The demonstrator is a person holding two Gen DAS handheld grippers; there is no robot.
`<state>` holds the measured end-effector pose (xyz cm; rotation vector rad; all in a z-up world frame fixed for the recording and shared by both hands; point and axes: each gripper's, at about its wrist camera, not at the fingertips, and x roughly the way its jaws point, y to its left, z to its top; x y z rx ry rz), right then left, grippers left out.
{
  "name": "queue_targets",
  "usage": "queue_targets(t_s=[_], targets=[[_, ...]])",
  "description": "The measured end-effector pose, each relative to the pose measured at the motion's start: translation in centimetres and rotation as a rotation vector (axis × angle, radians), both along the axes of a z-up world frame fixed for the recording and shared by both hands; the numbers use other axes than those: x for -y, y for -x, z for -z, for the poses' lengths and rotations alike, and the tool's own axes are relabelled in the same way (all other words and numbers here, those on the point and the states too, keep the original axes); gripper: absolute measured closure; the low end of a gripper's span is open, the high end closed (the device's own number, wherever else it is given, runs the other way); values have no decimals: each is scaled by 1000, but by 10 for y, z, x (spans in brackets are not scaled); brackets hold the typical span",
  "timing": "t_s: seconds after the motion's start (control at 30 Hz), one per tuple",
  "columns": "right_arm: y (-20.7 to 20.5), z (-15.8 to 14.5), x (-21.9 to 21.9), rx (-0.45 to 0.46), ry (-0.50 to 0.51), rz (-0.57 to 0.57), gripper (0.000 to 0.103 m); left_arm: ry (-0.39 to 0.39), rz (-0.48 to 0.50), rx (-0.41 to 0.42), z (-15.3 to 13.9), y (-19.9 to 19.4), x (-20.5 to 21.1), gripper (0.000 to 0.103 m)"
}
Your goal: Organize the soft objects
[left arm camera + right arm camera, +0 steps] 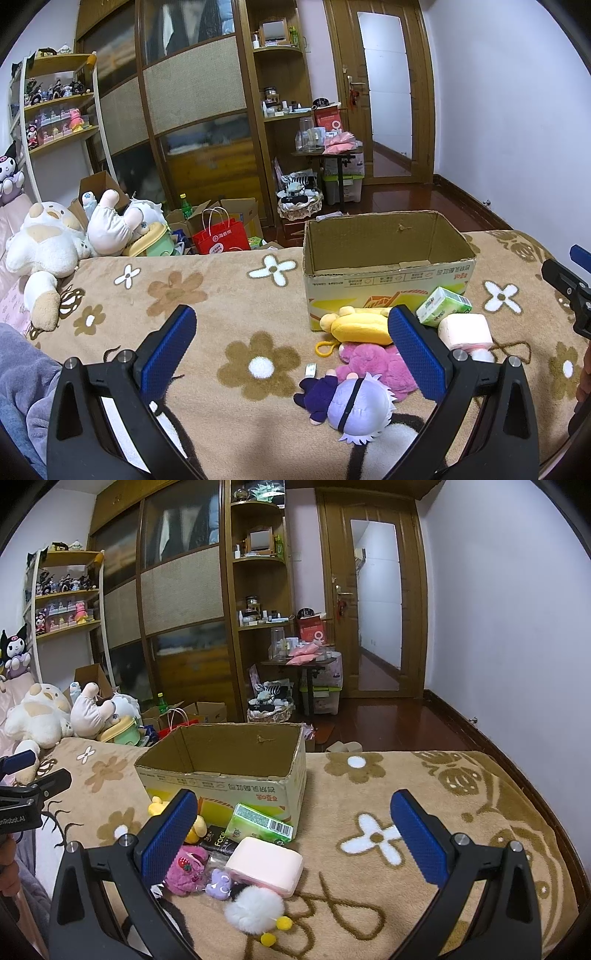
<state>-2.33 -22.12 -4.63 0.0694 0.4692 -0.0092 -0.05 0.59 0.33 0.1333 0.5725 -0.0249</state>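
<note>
Bed with flowered blanket (207, 306): left gripper (291, 343) and right gripper (293, 827), jaws spread wide, both empty. Soft toys (373, 360), a green tissue pack (260, 821) and a black packet (218, 840) reading "Face" lie before the empty cardboard box (225, 760), printed with unreadable inverted characters.

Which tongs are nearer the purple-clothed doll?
Left. The left tongs hang open right over the doll, which lies between the fingers. The right tongs are open off to its right, over the pink block.
</note>
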Motion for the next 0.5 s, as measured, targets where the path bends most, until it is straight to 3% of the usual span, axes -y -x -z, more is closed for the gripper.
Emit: queue_targets(t_s=[0.5], targets=[[0, -1, 2, 1, -1, 1, 0, -2, 1, -3, 0, 0, 0, 1]])
